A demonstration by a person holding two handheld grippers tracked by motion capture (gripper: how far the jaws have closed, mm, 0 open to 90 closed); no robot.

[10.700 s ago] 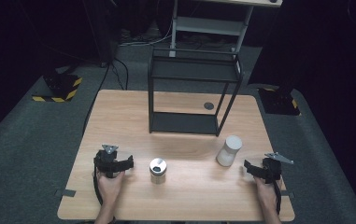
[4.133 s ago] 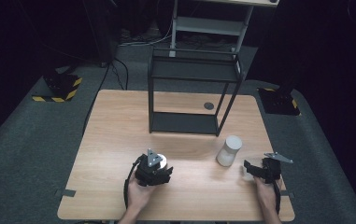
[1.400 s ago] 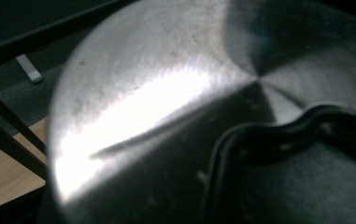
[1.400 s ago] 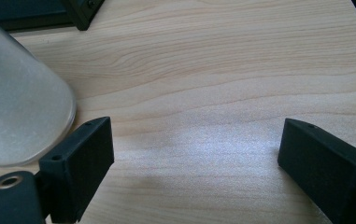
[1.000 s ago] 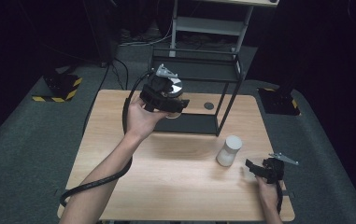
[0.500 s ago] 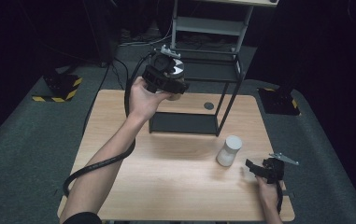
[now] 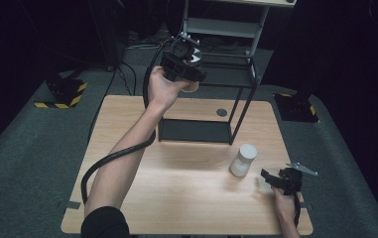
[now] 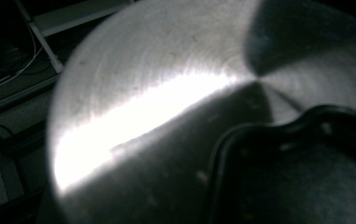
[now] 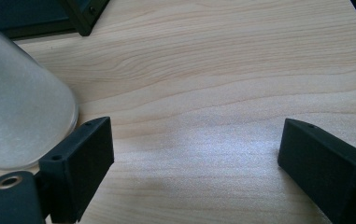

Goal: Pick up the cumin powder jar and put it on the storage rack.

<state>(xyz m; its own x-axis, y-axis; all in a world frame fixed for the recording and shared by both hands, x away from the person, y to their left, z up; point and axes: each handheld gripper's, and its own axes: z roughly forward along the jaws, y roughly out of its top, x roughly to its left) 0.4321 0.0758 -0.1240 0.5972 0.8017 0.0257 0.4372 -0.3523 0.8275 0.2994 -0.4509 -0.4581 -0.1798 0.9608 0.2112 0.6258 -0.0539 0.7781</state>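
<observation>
A: We start from the metal tin (image 8: 147, 116). In the left gripper view its brushed lid sits right up against the lens, lit by one bright streak, with a black jaw across the lower right corner. In the high view we see the tin's pale underside (image 7: 192, 87) just below the left gripper (image 7: 182, 62), level with the top tier of the black wire shelf (image 7: 241, 89).

B: Agreed. We record the left gripper as clamped on the tin; the jaws are drawn in tight around it and the tin hangs clear of the table (image 7: 127, 114).

A: Step in hand, as we judge it: carrying the tin up to the shelf's top tier. It is at the front left corner, not yet resting on anything we can make out.

B: And the right gripper (image 9: 194, 154)? We see its jaws spread wide over bare wood, nothing between them. The frosted white bottle (image 9: 17, 102) stands just beside one jaw; we cannot tell if they touch.

A: In the high view that right gripper (image 7: 283, 179) rests on the table near the bottle (image 7: 243, 159).

B: Next move, in our judgement: bring the tin over the tier, set it flat, then release. The corner post is close, so we want clearance there.
</observation>
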